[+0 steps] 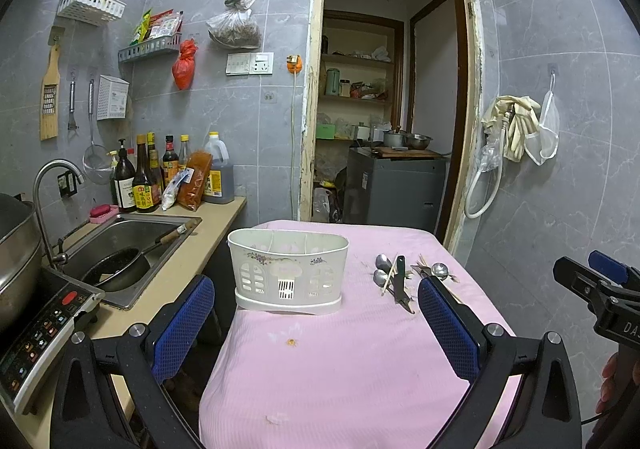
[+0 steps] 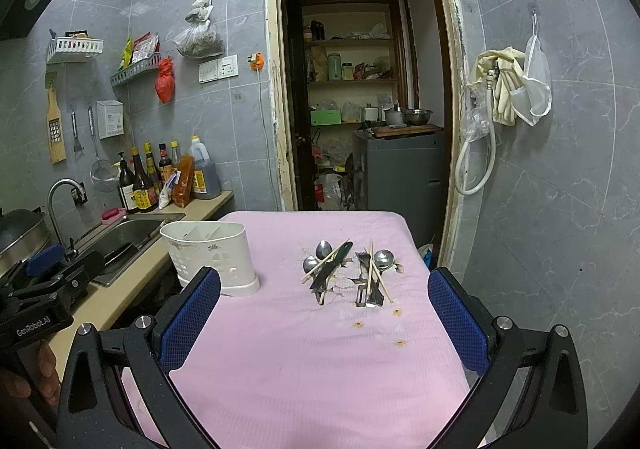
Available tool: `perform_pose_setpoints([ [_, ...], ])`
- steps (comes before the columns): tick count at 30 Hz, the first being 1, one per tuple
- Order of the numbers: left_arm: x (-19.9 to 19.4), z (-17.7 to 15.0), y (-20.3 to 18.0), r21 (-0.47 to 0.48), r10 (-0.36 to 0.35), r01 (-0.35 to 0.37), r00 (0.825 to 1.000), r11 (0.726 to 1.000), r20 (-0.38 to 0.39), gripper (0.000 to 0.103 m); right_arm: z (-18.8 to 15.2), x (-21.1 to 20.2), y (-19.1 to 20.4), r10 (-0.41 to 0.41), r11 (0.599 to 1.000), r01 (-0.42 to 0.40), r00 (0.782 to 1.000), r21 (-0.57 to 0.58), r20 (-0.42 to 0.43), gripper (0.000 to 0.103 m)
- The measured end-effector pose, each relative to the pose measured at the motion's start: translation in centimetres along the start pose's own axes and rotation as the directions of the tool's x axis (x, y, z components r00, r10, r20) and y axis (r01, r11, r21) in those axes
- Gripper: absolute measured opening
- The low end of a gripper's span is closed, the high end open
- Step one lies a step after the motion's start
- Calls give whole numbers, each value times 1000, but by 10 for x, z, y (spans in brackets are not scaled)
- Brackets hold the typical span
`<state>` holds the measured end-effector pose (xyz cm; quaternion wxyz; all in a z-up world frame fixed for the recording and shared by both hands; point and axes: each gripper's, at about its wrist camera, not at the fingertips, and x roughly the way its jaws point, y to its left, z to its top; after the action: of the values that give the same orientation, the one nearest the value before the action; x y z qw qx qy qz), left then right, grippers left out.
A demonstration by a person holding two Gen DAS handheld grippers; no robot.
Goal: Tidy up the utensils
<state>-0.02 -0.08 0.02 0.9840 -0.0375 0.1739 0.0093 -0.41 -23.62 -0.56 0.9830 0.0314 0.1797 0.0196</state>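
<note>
Status: task not yet started, judging from the present layout. The white utensil caddy (image 2: 208, 257) stands upright on the left part of the pink-covered bench (image 2: 304, 361), near the sink-side edge. As far as both views show, its divided compartments are empty.

All utensils lie loose on the cloth to the right of the caddy, apart from it, in two small heaps. The left heap (image 2: 326, 269) holds two metal spoons, a dark-handled knife and a pair of chopsticks crossing over them. The right heap (image 2: 374, 275) holds one metal spoon, chopsticks and what appears to be a peeler with other metal pieces; the exact count cannot be told.

The left gripper (image 1: 316, 323) is held wide open and holds nothing; it faces the caddy from the near side. The right gripper (image 2: 324, 313) is likewise wide open and empty, pointed toward the heaps, with neither finger touching any item.

Remaining work, by assessment: every item must still be lifted and placed in the caddy, presumably sorted by kind. The crossed chopsticks will likely need clearing first.
</note>
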Motion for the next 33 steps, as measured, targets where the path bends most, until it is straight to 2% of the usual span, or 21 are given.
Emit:
perform_pose_setpoints([
  [33, 2, -3, -3, 16, -18, 18, 1000, 1000, -9, 103, -7, -3, 2, 0, 1000, 0, 1000, 5, -1, 102],
])
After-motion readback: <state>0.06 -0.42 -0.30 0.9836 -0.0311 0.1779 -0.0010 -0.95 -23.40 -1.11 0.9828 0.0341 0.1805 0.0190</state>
